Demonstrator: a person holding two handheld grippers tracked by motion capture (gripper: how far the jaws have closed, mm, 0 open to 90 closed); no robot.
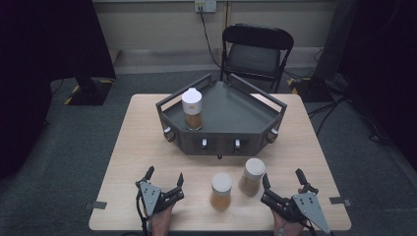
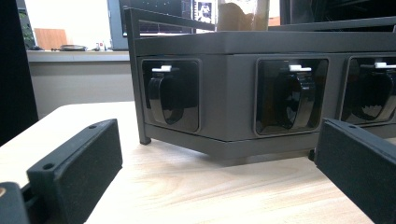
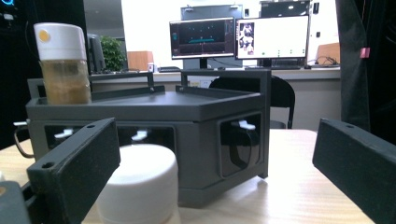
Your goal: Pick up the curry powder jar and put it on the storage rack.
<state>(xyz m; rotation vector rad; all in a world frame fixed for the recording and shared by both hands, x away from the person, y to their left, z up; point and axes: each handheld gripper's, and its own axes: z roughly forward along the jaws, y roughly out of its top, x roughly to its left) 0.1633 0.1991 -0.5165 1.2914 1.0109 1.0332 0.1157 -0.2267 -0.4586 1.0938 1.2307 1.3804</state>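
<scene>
On the near edge of the table (image 1: 147, 147), the left gripper (image 1: 164, 178) and right gripper (image 1: 283, 180) are both resting with jaws spread apart, holding nothing. Two white-lidded jars are standing between them, one (image 1: 221, 191) nearer the middle, the other (image 1: 252, 176) just beside the right gripper. A third (image 1: 192, 108) is sitting on the dark tray (image 1: 236, 110). Approaching carelessly risks toppling the closer jar into its neighbour.
</scene>
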